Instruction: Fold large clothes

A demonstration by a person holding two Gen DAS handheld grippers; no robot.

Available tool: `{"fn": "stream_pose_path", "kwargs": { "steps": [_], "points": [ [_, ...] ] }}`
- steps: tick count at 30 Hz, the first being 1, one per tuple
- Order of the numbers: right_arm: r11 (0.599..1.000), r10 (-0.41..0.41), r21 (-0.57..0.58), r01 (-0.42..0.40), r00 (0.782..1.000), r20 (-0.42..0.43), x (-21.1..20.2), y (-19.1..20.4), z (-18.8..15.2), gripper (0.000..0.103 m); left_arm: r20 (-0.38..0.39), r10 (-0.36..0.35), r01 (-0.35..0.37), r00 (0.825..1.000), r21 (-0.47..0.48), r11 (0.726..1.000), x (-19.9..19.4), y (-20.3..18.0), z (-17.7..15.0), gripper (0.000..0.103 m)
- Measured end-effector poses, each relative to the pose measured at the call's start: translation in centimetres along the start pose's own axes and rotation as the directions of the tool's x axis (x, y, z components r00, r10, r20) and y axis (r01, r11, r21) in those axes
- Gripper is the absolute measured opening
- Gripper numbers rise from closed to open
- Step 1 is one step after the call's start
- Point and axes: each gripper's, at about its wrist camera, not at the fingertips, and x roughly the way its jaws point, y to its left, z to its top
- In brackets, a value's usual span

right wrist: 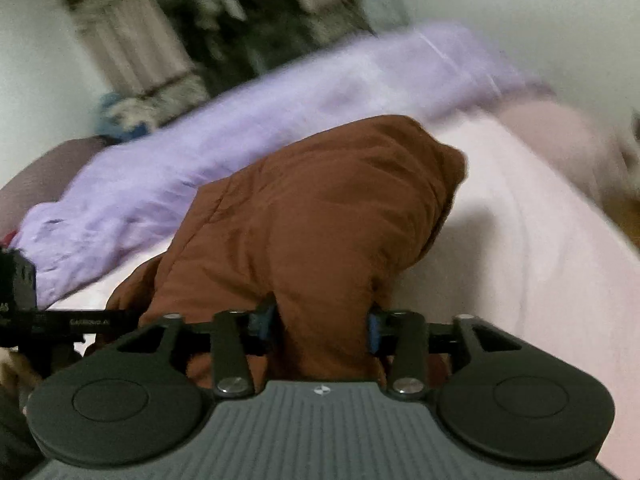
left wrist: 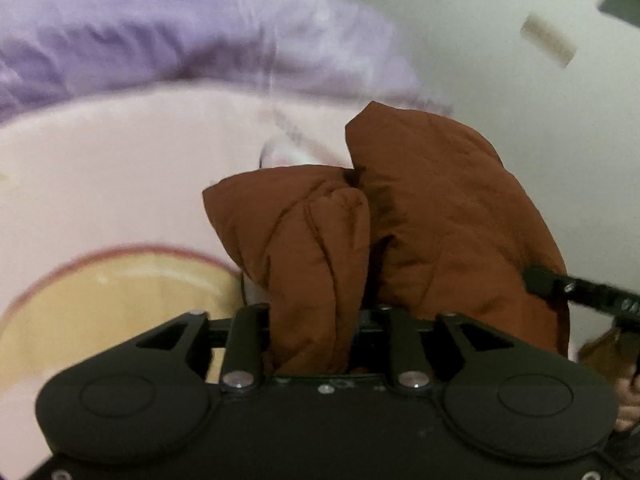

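A rust-brown padded jacket (left wrist: 440,208) lies bunched on a pink bed sheet (left wrist: 120,168). A fold of it runs back between the fingers of my left gripper (left wrist: 322,312); the cloth lies against the left finger, with a dark gap at the right finger. In the right wrist view the jacket (right wrist: 320,200) humps up ahead, and a thick fold fills my right gripper (right wrist: 320,316), touching both blue pads (right wrist: 262,320). The other gripper's black bar shows at each view's edge (left wrist: 580,292) (right wrist: 72,322).
A crumpled lilac quilt (left wrist: 160,40) (right wrist: 280,112) lies along the far side of the bed. The sheet carries a yellow round print (left wrist: 100,304). Pale wall stands behind, with blurred furniture (right wrist: 200,32) at the back. Both views are motion-blurred.
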Motion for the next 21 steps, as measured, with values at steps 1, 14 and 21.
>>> {"fn": "stream_pose_path", "kwargs": {
  "steps": [1, 14, 21],
  "points": [
    [0.999, -0.034, 0.029, 0.035, 0.999, -0.029, 1.5, -1.1, -0.6, 0.075, -0.035, 0.035, -0.035, 0.999, -0.006, 0.999, 1.9, 0.5, -0.4, 0.054],
    [0.956, -0.229, -0.105, 0.272, 0.924, 0.306, -3.3, 9.0, -7.8, 0.036, 0.332, 0.249, -0.313, 0.910, 0.156, 0.937, -8.3, -4.9, -7.1, 0.103],
    [0.950, -0.282, -0.089, 0.298, 0.946, 0.157, 2.3, 9.1, -10.1, 0.036, 0.168, 0.268, -0.298, 0.949, 0.189, 0.936, -2.8, -3.1, -8.5, 0.103]
  ]
}}
